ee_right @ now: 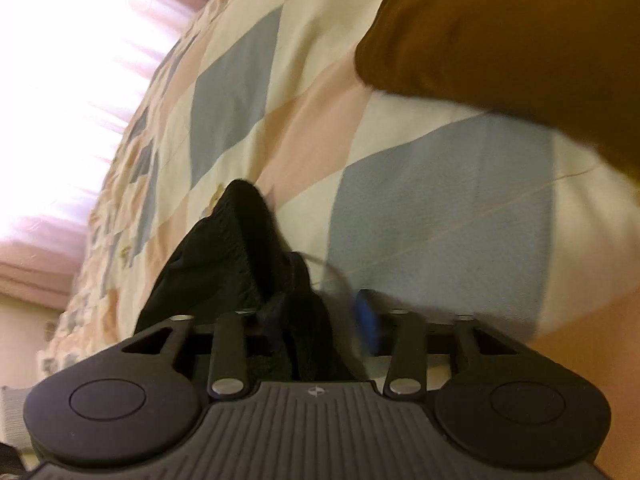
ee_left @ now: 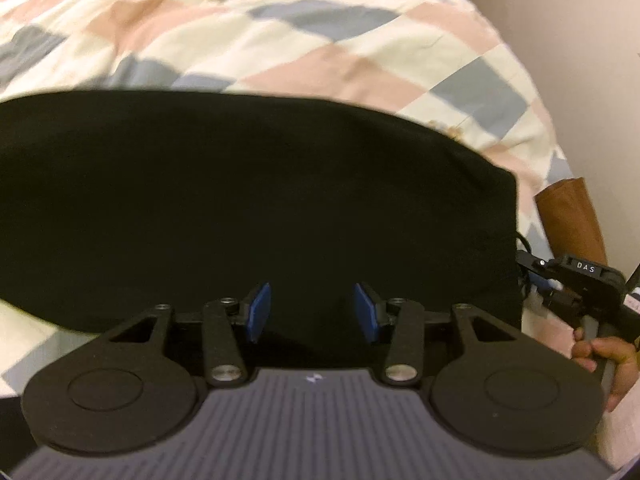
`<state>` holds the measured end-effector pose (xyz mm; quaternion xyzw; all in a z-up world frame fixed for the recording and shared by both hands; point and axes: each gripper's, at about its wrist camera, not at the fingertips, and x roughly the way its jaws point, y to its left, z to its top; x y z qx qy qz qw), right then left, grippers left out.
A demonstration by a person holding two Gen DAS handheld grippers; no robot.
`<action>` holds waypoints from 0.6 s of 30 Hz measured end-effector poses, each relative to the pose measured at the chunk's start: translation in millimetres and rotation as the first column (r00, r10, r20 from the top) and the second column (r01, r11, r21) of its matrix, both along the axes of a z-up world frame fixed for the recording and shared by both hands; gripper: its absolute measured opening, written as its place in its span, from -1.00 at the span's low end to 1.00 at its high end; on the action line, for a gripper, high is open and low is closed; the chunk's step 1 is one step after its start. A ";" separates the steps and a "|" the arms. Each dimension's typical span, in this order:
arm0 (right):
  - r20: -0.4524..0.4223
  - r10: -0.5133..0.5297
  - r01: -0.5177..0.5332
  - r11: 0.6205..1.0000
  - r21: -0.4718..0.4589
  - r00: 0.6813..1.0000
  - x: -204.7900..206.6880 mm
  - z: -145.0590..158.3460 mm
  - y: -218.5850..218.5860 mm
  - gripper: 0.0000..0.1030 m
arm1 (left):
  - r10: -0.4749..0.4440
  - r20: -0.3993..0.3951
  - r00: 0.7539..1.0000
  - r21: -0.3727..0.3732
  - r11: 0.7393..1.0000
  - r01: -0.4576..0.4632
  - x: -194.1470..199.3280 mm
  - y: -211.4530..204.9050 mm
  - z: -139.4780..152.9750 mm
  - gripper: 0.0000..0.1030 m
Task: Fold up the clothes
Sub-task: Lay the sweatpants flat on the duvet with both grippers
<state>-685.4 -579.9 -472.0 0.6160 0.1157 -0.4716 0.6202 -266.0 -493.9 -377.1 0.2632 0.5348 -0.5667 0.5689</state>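
Black garment (ee_left: 256, 208): flat on checked quilt (ee_left: 320, 40). Left gripper (ee_left: 312, 312): spread, empty, above near hem. Right gripper (ee_right: 320, 316): seemingly pinching bunched corner. Advice: lift corner evenly, left pins fold.

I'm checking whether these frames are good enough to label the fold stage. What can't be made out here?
- Black garment, left wrist view: a featureless dark mass, so seams, sleeves and garment type are unreadable; its left part is cut off by the frame edge.
- Right claw, right wrist view: bunched black cloth covers the left pad and motion blur smears the rest, so the grip is unclear.
- Brown object, right wrist view: blurred and cut off by the edge, identity unknown.
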 end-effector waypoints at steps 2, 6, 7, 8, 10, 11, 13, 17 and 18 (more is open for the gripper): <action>0.022 -0.013 0.013 1.000 -0.005 1.000 -3.9 0.0 1.9 -0.86 | 0.009 -0.002 1.000 0.020 1.000 -0.009 1.4 4.6 -5.0 -0.20; 0.092 -0.112 0.117 0.992 -0.052 0.989 -15.9 14.5 21.0 -0.87 | -0.004 0.023 1.000 0.035 0.999 0.003 4.2 10.3 -10.7 -0.20; 0.118 -0.147 0.157 0.984 -0.084 0.982 -18.4 21.3 29.5 -0.86 | -0.003 0.029 1.000 0.041 0.999 0.002 5.9 11.1 -11.9 -0.20; 0.145 -0.180 0.197 0.974 -0.114 0.973 -20.9 28.0 38.1 -0.86 | -0.002 0.033 0.999 0.047 0.999 0.000 7.9 11.9 -12.9 -0.20; 0.203 -0.171 0.218 0.946 -0.238 0.964 -16.2 45.6 57.4 -0.85 | 0.009 0.033 0.999 0.049 0.999 -0.010 14.2 13.9 -13.6 -0.20; 0.160 -0.104 0.151 0.936 -0.318 0.982 -5.2 59.3 65.8 -0.83 | 0.014 0.033 0.999 0.045 0.999 -0.015 17.6 15.2 -13.1 -0.20; 0.025 0.047 -0.030 0.892 -0.450 0.999 21.3 87.2 82.1 -0.69 | 0.024 0.034 0.999 0.041 0.999 -0.026 24.8 18.2 -12.8 -0.20; -0.106 0.323 -0.331 0.800 -0.500 0.941 64.2 111.8 105.4 -0.50 | 0.039 0.020 0.999 0.047 0.998 -0.040 35.2 24.5 -16.1 -0.20; -0.118 0.350 -0.362 0.800 -0.479 0.929 69.0 110.2 105.8 -0.37 | 0.038 0.018 0.999 0.047 0.998 -0.039 35.8 25.7 -16.6 -0.20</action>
